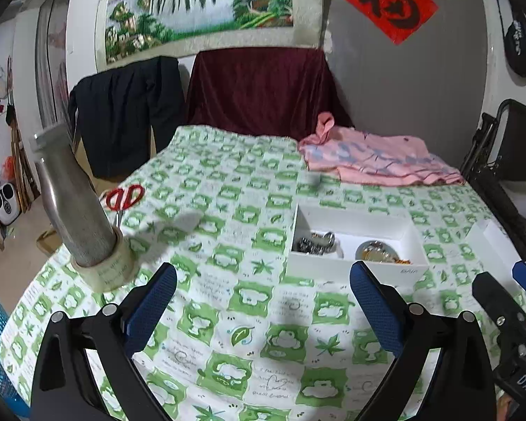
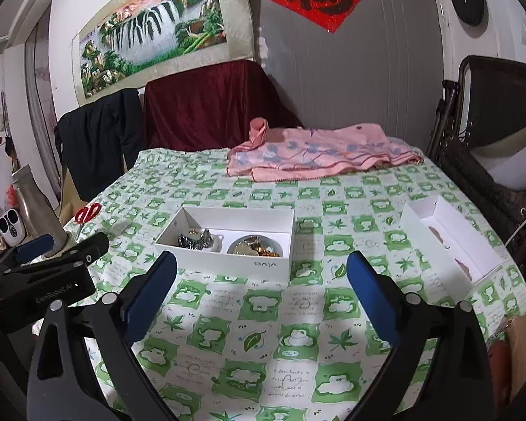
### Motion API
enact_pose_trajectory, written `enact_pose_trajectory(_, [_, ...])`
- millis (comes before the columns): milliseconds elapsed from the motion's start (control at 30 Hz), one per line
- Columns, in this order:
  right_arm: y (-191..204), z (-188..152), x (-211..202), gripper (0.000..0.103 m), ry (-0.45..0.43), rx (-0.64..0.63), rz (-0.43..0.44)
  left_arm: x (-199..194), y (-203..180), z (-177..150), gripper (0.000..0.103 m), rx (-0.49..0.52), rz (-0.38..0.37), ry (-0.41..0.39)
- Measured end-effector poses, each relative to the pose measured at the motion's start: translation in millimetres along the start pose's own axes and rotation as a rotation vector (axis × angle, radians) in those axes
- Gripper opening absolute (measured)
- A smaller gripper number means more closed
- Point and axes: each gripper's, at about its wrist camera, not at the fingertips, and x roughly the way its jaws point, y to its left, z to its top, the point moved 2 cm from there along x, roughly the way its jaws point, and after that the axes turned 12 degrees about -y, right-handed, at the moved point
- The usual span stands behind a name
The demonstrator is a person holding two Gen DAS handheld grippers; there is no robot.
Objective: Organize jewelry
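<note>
Both hand-held grippers — left (image 1: 263, 280) and right (image 2: 261, 272) — hover spread wide, empty, above the cloth-covered surface (image 2: 298, 333); jewelry (image 2: 228, 244), seemingly chains and rings, sits in the white box (image 2: 270, 265).

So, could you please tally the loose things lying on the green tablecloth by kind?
White boxes: 2, the jewelry box and the box lid
Scissors: 1, red-handled
Metal bottles: 1
Tape rolls: 1
Pink cloths: 1
Total: 6

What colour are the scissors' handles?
Red. The scissors lie on the green-patterned tablecloth, clearest in the left wrist view.
</note>
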Motion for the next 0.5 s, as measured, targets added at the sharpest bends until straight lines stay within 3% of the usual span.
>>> enact_pose_trajectory(500, [-5.9,-6.9,0.2,0.093,0.025,0.040,0.005,-8.5,-18.5,-2.3,0.097,0.094,0.007,-0.034])
